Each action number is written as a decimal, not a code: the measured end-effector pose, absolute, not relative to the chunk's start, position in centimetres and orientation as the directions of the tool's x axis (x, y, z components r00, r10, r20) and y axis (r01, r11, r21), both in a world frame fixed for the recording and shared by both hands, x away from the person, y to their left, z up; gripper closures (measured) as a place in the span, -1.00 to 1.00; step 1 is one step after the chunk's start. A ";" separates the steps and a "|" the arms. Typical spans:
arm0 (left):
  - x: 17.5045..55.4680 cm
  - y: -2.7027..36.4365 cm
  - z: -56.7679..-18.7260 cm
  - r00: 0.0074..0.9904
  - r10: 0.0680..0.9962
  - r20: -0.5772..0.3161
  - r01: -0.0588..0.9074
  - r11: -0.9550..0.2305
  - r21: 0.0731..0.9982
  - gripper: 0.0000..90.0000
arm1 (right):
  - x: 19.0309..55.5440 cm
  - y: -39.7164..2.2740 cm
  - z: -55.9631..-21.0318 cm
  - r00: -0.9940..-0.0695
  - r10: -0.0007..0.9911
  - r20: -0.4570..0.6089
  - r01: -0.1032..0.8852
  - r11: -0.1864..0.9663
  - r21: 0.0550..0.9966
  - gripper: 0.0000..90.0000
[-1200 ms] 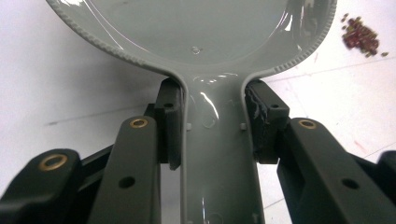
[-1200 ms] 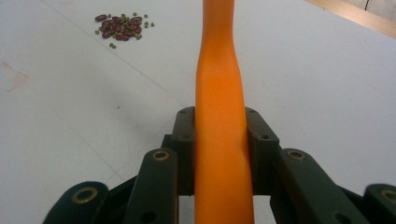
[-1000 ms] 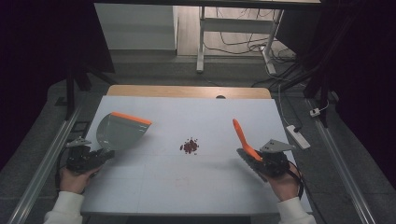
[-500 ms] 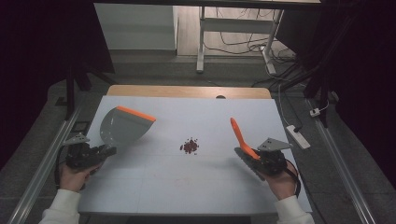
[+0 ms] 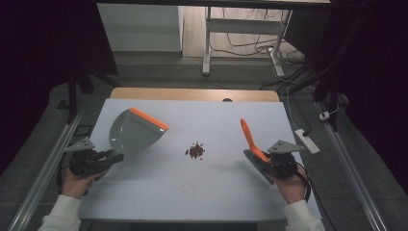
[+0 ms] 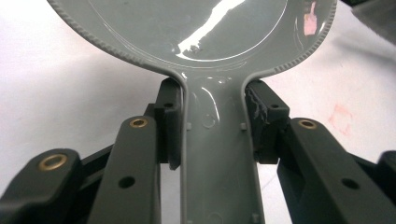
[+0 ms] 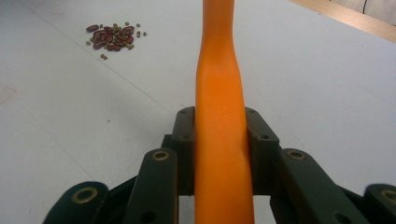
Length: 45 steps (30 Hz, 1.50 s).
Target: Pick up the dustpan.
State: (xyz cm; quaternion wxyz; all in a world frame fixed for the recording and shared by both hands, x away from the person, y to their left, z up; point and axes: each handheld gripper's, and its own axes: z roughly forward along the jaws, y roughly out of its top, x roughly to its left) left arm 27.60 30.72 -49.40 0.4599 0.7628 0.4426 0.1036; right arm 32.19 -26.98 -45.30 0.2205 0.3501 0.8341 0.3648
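A small heap of dark red beans [image 5: 195, 150] lies in the middle of the white table [image 5: 202, 192]; the right gripper view has the beans [image 7: 112, 37] at its upper left. My left gripper [image 5: 114, 155] is shut on the handle of a grey dustpan [image 5: 134, 132] with an orange lip, held left of the beans. In the left gripper view the pads clamp the dustpan handle [image 6: 217, 140]. My right gripper [image 5: 265, 158] is shut on an orange-handled brush [image 5: 250, 137], to the right of the beans; the brush handle [image 7: 222, 93] runs up between the jaws.
A wooden strip [image 5: 192, 94] borders the table's far edge. A white power strip [image 5: 305, 140] lies off the right edge. Metal rails [image 5: 45, 168] run along both sides. A faint red mark [image 6: 341, 116] is on the table surface.
The dustpan has shifted slightly to the right in the left gripper. The right gripper and brush have stayed in place.
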 end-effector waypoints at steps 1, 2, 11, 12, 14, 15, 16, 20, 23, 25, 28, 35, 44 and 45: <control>27.6 30.6 -49.4 0.591 0.769 -0.244 0.578 -0.192 0.793 0.38 | 32.2 -27.0 -45.3 -0.657 0.745 -0.113 0.423 0.489 0.763 0.55; 27.5 30.5 -49.4 0.595 0.767 -0.240 0.577 -0.199 0.792 0.38 | 32.2 -27.0 -45.3 -0.657 0.745 -0.114 0.423 0.489 0.763 0.55; 26.5 29.9 -48.4 0.638 0.746 -0.191 0.544 -0.261 0.798 0.38 | 32.4 -26.7 -45.3 -0.667 0.738 -0.107 0.415 0.487 0.769 0.55; 26.5 29.8 -48.3 0.643 0.743 -0.186 0.542 -0.268 0.797 0.38 | 32.4 -26.6 -45.3 -0.668 0.736 -0.106 0.416 0.488 0.767 0.55; 26.7 29.6 -48.2 0.653 0.735 -0.183 0.535 -0.276 0.798 0.38 | 32.3 -26.4 -45.4 -0.674 0.731 -0.110 0.415 0.498 0.761 0.55; 26.7 29.6 -48.1 0.656 0.732 -0.185 0.534 -0.276 0.799 0.38 | 32.3 -26.4 -45.5 -0.675 0.730 -0.111 0.415 0.500 0.760 0.55; 26.7 29.5 -48.1 0.659 0.729 -0.188 0.533 -0.276 0.800 0.38 | 32.2 -26.4 -45.5 -0.675 0.729 -0.110 0.416 0.500 0.760 0.55; 26.6 29.3 -48.1 0.680 0.710 -0.185 0.529 -0.300 0.794 0.38 | 32.3 -26.5 -45.2 -0.665 0.739 -0.106 0.418 0.485 0.768 0.55; 26.6 29.1 -48.0 0.696 0.696 -0.178 0.523 -0.321 0.790 0.38 | 32.2 -26.4 -45.1 -0.663 0.739 -0.116 0.413 0.491 0.767 0.55; 26.6 29.0 -48.0 0.707 0.683 -0.182 0.523 -0.333 0.785 0.38 | 32.2 -26.5 -45.2 -0.664 0.738 -0.119 0.410 0.493 0.767 0.55; 26.5 28.6 -48.1 0.724 0.668 -0.172 0.521 -0.365 0.771 0.38 | 32.1 -26.6 -45.2 -0.664 0.738 -0.116 0.413 0.492 0.767 0.55; 26.3 27.6 -48.1 0.759 0.631 -0.160 0.506 -0.418 0.754 0.38 | 32.0 -26.0 -45.4 -0.677 0.726 -0.117 0.409 0.504 0.761 0.55; 26.0 26.6 -48.1 0.783 0.606 -0.142 0.493 -0.464 0.737 0.38 | 32.1 -25.2 -44.9 -0.687 0.717 -0.118 0.390 0.501 0.773 0.55; 25.9 26.5 -48.1 0.786 0.602 -0.142 0.491 -0.467 0.735 0.38 | 32.1 -25.1 -44.8 -0.688 0.715 -0.119 0.386 0.501 0.774 0.55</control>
